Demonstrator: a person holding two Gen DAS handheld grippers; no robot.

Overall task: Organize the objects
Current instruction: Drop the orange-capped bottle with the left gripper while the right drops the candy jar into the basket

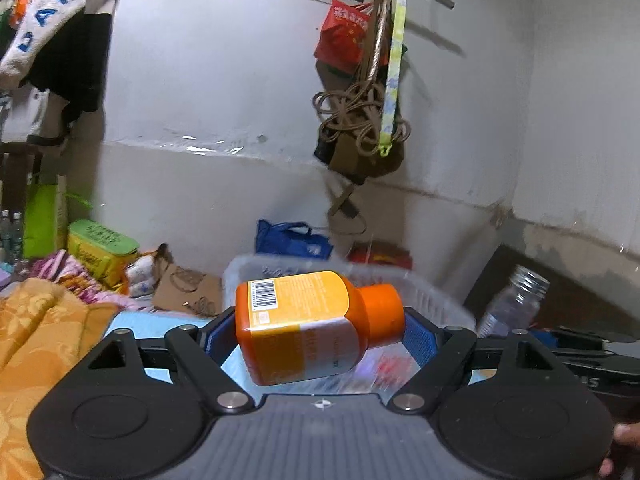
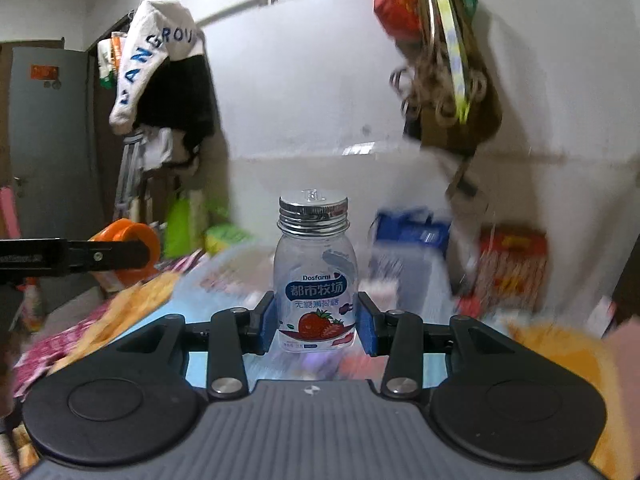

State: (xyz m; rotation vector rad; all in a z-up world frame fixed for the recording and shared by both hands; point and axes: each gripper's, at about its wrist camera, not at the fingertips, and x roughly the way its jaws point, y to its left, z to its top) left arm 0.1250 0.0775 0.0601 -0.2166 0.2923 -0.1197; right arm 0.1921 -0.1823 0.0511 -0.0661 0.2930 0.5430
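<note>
Orange bottle (image 1: pixel 308 326): glossy plastic, paper-like label. Clear bottle (image 2: pixel 315 276): transparent plastic, shiny ribbed metal cap (image 2: pixel 313 210). Basket (image 1: pixel 436 300): white perforated plastic. Gripper pads (image 2: pixel 269 322): blue, textured. Blanket (image 1: pixel 44 336): soft orange cloth. Wall (image 1: pixel 240 92): rough, matt.

basket (image 1: pixel 432 292) mostly hidden behind orange bottle (image 1: pixel 312 324); right-wrist background blurred

Two bottles held aloft
Orange bottle (image 1: pixel 308 328) with yellow label lies sideways, cap pointing right, before a white basket (image 1: pixel 424 292); clear, silver-capped mint bottle (image 2: pixel 315 276) with strawberry label stands upright.
</note>
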